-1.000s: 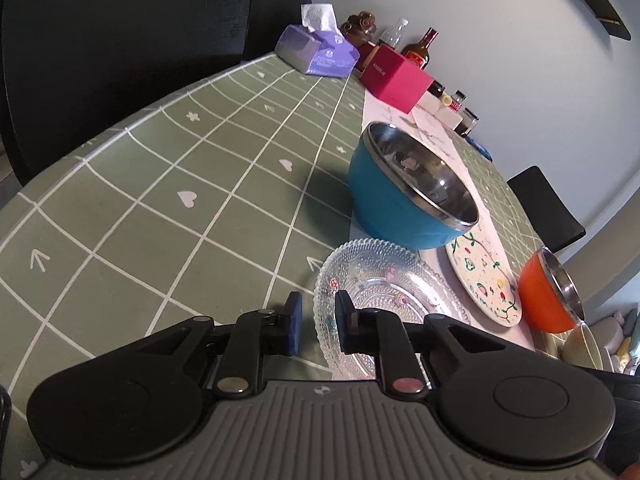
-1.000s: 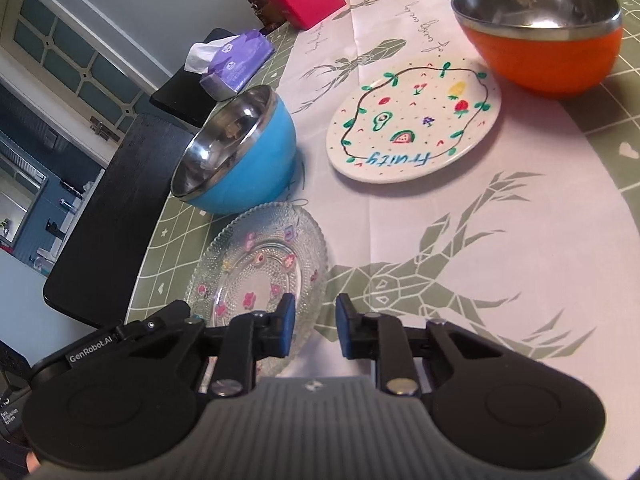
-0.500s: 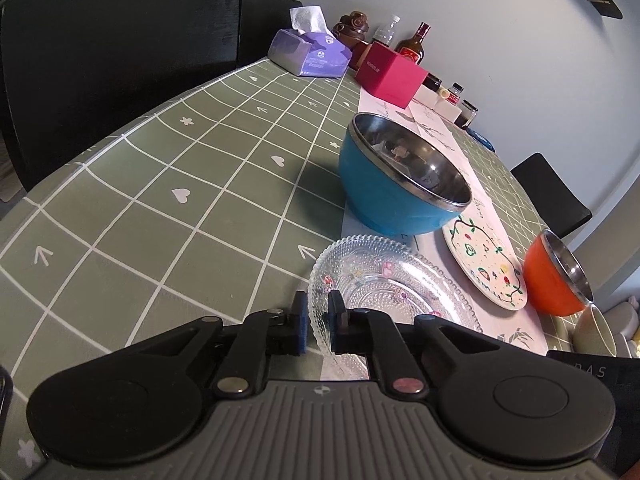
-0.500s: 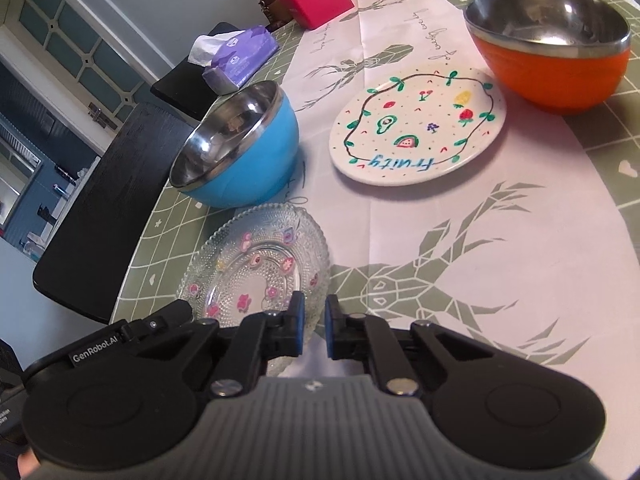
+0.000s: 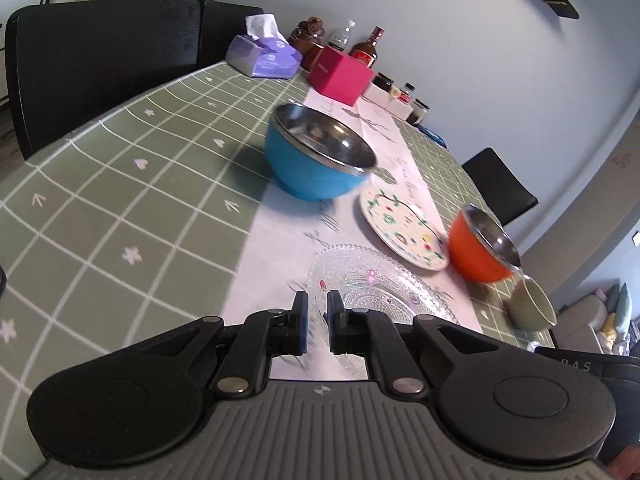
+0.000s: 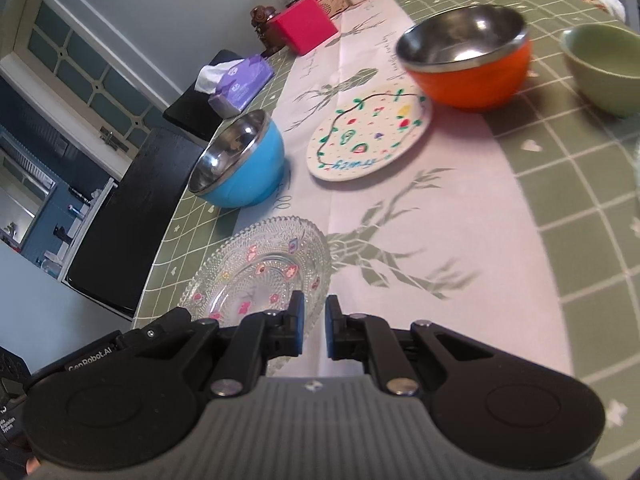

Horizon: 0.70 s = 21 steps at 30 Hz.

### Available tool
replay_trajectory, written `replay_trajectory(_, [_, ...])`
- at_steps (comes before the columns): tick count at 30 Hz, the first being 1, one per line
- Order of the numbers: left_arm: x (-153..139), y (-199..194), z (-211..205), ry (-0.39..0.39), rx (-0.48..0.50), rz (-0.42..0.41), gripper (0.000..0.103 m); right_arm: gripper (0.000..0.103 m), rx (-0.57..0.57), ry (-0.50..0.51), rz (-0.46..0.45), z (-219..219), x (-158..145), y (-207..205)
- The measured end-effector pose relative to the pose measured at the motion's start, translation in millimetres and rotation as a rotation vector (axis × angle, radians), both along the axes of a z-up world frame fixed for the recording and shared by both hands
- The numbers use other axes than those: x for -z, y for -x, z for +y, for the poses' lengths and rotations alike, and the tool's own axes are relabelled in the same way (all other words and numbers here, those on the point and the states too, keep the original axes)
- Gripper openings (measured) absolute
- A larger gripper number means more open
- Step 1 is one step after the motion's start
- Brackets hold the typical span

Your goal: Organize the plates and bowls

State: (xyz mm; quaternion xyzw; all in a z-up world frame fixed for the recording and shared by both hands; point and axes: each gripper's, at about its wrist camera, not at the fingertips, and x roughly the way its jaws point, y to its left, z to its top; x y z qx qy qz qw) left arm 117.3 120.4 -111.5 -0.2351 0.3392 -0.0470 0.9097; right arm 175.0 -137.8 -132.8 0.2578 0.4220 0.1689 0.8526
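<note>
- Gripping the glass plate rim, the left gripper is closed narrow on it.
- Right gripper pinches the same plate (opposite rim); the painted plate lies beyond.

Left wrist view: sits just behind its own black fingers, tilted down, low and close over the green checked tablecloth, facing along the table toward the grey wall with the black chairs at upper left. Right wrist view: same low, downward-tilted seat behind its fingers, facing along the white runner toward the far end, glazed door at left. Shared by both: glass plate nearest the lens, blue bowl, painted plate, orange bowl, pink box.
</note>
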Motion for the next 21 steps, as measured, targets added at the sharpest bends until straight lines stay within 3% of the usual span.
replay_trajectory(12, [8,51,-50,0.046,0.095,0.031,0.01,0.007,0.095,-0.001,-0.008,-60,0,77])
replay_trajectory(21, [21,65,-66,0.045,0.138,0.069,0.01,0.007,0.137,0.016,0.016,-78,14,99])
